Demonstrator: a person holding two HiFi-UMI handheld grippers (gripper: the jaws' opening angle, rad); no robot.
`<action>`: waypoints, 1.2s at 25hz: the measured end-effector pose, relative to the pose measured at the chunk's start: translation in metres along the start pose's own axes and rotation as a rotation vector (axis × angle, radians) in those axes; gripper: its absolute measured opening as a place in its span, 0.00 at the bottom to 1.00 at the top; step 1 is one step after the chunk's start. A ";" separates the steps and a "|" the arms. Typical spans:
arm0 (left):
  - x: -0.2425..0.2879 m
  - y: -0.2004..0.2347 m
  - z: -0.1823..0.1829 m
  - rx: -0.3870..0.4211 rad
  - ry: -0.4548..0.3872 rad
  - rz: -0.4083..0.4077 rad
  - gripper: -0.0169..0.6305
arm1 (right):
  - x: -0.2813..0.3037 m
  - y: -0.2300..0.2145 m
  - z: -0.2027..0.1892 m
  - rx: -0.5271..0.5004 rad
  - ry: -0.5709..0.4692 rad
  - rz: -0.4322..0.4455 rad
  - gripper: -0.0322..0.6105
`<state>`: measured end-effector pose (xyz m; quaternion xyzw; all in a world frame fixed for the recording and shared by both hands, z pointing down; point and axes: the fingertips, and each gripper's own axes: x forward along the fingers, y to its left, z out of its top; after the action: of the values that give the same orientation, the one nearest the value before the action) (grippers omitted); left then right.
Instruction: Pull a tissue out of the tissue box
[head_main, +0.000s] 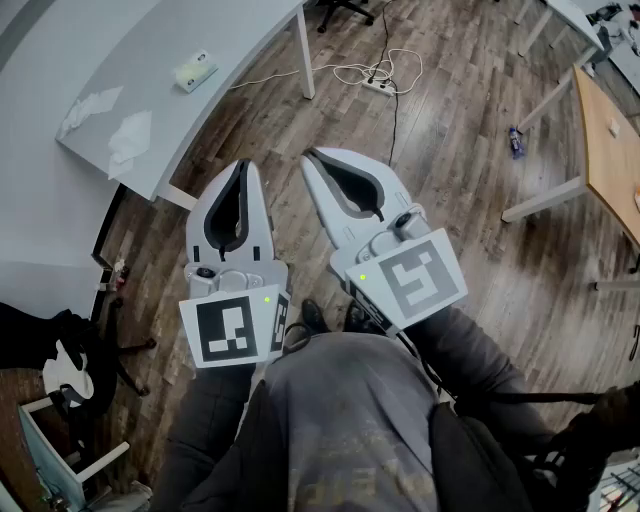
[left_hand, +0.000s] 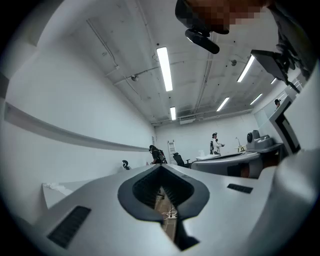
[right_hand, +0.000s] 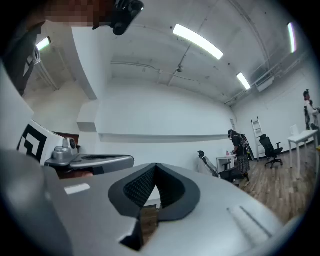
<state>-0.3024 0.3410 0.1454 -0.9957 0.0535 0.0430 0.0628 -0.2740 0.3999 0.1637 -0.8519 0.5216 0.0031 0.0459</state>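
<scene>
The tissue box (head_main: 195, 72), small and pale green, lies on the grey-white table (head_main: 140, 40) at the upper left of the head view. Two loose white tissues (head_main: 90, 104) rest near the table's closer edge. Both grippers hang level over the wooden floor in front of the person's lap, well short of the table. My left gripper (head_main: 243, 166) is shut with nothing between its jaws, and its tips meet (left_hand: 161, 166). My right gripper (head_main: 308, 158) beside it is also shut and empty (right_hand: 156, 165). The box shows in neither gripper view.
A white power strip (head_main: 380, 85) with looped cable lies on the floor ahead. A wooden table (head_main: 610, 140) stands at the right, with a blue bottle (head_main: 514, 140) on the floor near its leg. A black chair (head_main: 85, 350) is at the left. People stand far off (left_hand: 216, 144).
</scene>
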 end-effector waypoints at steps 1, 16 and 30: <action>0.004 -0.002 -0.001 0.001 0.003 0.003 0.02 | 0.001 -0.002 0.002 0.004 -0.015 0.024 0.05; 0.074 0.053 -0.053 -0.011 0.076 0.113 0.02 | 0.087 -0.054 -0.039 0.080 0.022 0.109 0.05; 0.248 0.216 -0.124 -0.072 0.120 0.169 0.02 | 0.335 -0.108 -0.073 0.026 0.120 0.217 0.05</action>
<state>-0.0707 0.0872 0.2191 -0.9900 0.1394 -0.0094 0.0198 -0.0290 0.1452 0.2263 -0.7883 0.6127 -0.0498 0.0251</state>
